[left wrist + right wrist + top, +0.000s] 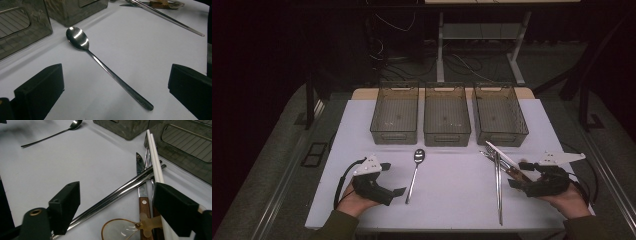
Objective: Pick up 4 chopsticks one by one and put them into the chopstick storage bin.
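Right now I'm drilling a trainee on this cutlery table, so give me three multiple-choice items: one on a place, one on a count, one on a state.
1. Where does the spoon lie?
A. in the middle bin
B. on the white table, in front of the bins
C. across the chopsticks

2. How many wire bins stand in the row?
A. two
B. three
C. four

3. How do the left hand-held gripper jaws stand?
A. open, spoon handle lying between them, untouched
B. clamped on the spoon
C. clamped on a knife

Key: 1 B, it rests on bare tabletop; 2 B, three side by side; 3 A, both jaws stand clear of the handle.
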A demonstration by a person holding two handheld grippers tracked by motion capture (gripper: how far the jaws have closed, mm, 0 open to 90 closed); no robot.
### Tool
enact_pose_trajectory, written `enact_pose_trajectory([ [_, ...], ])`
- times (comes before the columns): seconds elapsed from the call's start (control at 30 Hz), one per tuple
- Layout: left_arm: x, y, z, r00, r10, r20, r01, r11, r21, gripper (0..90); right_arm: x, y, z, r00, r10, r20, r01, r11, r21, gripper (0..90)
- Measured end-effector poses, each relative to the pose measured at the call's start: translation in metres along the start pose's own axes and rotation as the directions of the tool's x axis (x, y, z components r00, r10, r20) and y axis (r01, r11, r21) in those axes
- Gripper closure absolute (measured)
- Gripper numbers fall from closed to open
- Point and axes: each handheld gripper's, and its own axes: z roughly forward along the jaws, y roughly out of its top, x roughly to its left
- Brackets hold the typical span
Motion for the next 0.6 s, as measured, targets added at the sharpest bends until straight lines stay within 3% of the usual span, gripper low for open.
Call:
enact_pose_trajectory([
  [0.6, 0.0, 0.0, 0.0, 1.0, 0.003, 0.001, -0.003, 1.0, 0.001, 0.0, -0.018, -0.004, -0.012, 0.9995, 0.014, 0.03, -0.014, 1.0, 0.008, 43.9],
])
